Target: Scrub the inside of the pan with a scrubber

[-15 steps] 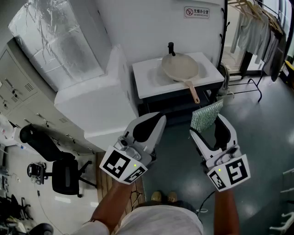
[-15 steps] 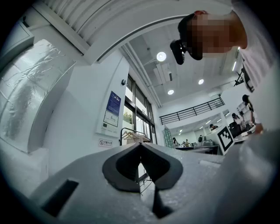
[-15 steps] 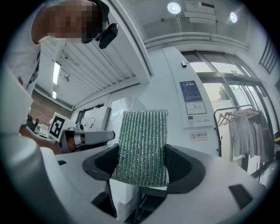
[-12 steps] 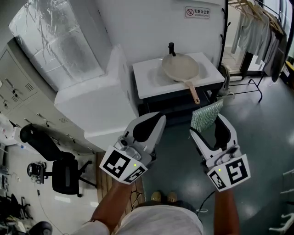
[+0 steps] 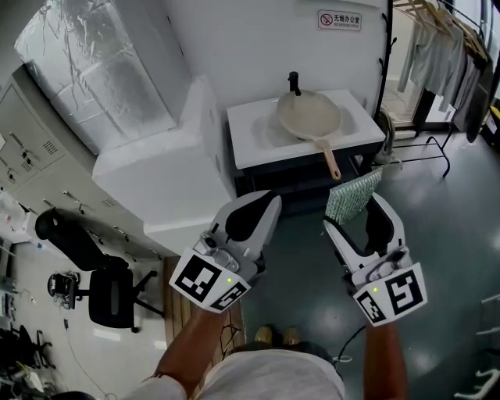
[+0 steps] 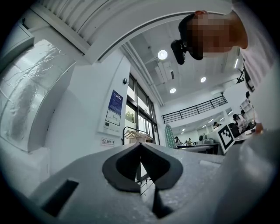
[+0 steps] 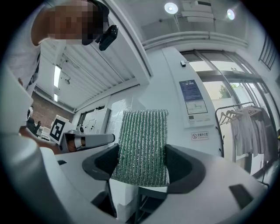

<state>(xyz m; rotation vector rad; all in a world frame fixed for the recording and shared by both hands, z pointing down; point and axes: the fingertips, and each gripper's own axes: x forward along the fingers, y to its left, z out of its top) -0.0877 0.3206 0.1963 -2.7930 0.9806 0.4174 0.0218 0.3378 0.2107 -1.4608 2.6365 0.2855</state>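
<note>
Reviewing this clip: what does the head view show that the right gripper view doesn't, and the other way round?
Only the head view: the pan lying on the white counter, and the office chair on the floor at left. Only the right gripper view: the green ribbed face of the scrubber up close, and the ceiling lights. Both: the right claw shut on the scrubber, and the clothes rack.
</note>
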